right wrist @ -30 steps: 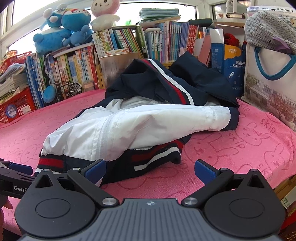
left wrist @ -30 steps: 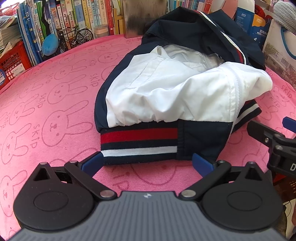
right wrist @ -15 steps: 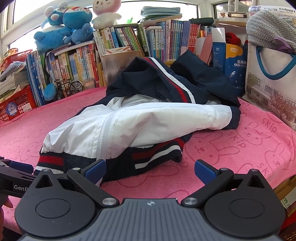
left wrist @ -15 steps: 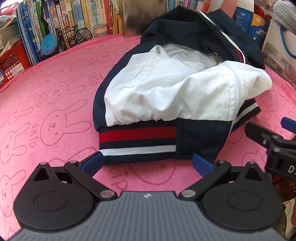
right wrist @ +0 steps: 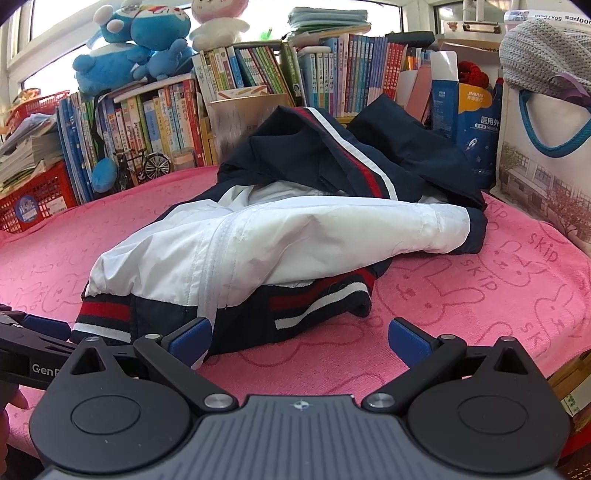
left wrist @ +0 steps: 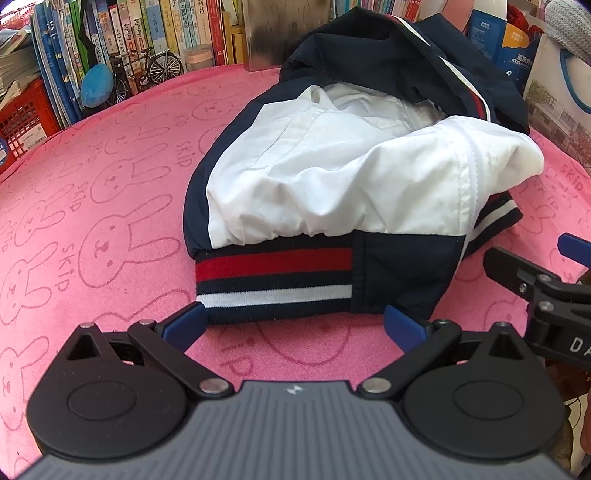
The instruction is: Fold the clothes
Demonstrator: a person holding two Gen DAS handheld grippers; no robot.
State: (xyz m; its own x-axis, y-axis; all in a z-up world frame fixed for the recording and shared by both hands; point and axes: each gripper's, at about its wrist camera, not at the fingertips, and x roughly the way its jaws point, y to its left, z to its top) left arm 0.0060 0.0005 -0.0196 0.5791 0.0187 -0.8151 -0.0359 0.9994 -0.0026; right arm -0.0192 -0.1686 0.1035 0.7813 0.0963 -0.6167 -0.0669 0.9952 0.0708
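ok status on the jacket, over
Left gripper open at the striped hem. Right gripper open, empty. Jacket bunched on pink towel, unfolded. Nothing blocking.

Setting: a lived-in home room, likely a child's study corner. Evidence, placed relative to the pink rabbit-print towel (right wrist: 461, 295) covering the work surface: behind it, rows of upright books (right wrist: 236, 85); above those, blue plush toys (right wrist: 136, 44) and a pink-and-white plush (right wrist: 216, 20) against a bright window; at its far left edge, a miniature bicycle (left wrist: 147, 72) and red plastic basket (right wrist: 33, 199); to its right, a printed tote bag (right wrist: 543, 158).
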